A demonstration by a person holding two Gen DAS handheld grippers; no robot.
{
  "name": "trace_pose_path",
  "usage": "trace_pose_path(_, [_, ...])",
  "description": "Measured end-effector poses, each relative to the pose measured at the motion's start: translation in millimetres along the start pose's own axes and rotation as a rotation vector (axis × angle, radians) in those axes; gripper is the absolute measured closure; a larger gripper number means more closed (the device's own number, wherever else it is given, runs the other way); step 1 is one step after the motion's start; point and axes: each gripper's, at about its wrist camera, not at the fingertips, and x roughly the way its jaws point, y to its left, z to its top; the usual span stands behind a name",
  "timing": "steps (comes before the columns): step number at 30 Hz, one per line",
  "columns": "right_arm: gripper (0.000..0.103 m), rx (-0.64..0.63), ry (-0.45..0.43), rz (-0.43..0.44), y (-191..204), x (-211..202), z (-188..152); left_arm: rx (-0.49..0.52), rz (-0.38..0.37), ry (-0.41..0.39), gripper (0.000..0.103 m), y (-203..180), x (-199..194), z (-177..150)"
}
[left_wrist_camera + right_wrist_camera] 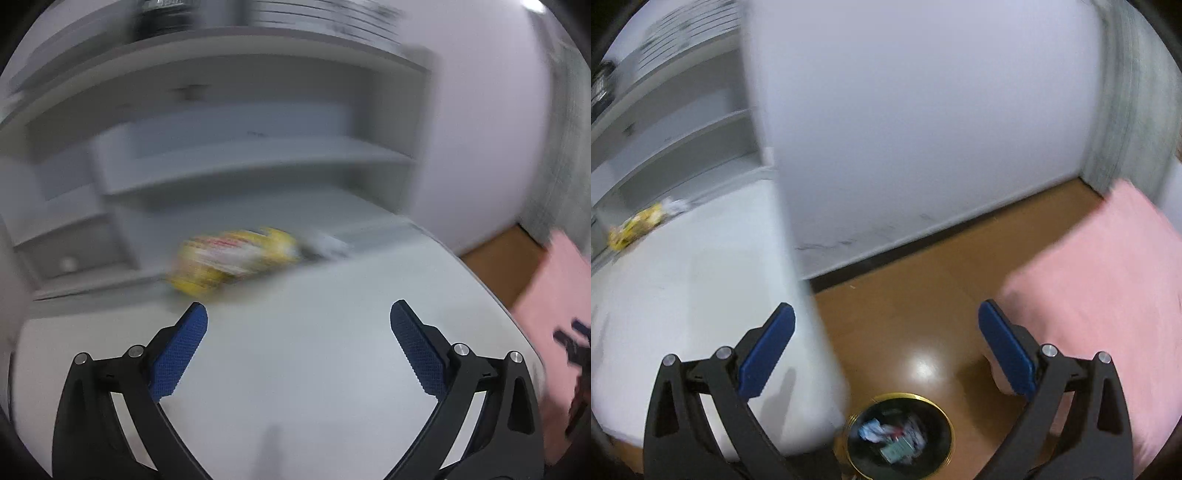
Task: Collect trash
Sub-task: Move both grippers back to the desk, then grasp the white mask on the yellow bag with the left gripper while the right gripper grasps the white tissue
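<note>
Jaws of both grippers gape (empty); one yellow wrapper (234, 260), one bin (899, 437).

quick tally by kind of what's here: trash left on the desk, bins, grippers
trash on the desk: 2 (yellow wrapper, white crumpled paper)
bins: 1 (trash bin, already holding scraps)
grippers: 2 (left gripper, right gripper), both open and empty
total: 5
</note>
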Motion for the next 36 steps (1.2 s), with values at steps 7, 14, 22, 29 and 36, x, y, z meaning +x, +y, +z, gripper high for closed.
trace_pose_path(7, [0.007,-0.167,-0.024,0.105,118,38,41,0.034,0.007,0.08,0.009,33,67,44])
trace_pose_path(14, [0.007,-0.259,-0.025,0.18,195,66,78,0.076,0.033,0.183,0.026,12,149,46])
trace_pose_path(22, [0.007,-0.365,0.006,0.229,250,109,105,0.116,0.041,0.256,0.026,19,197,38])
trace_pose_path(29, [0.007,-0.426,0.037,0.286,301,150,122,0.082,-0.034,0.243,0.057,29,193,30])
trace_pose_path(36, [0.007,-0.441,0.075,0.342,334,179,133,0.043,-0.062,0.224,0.068,29,188,25])
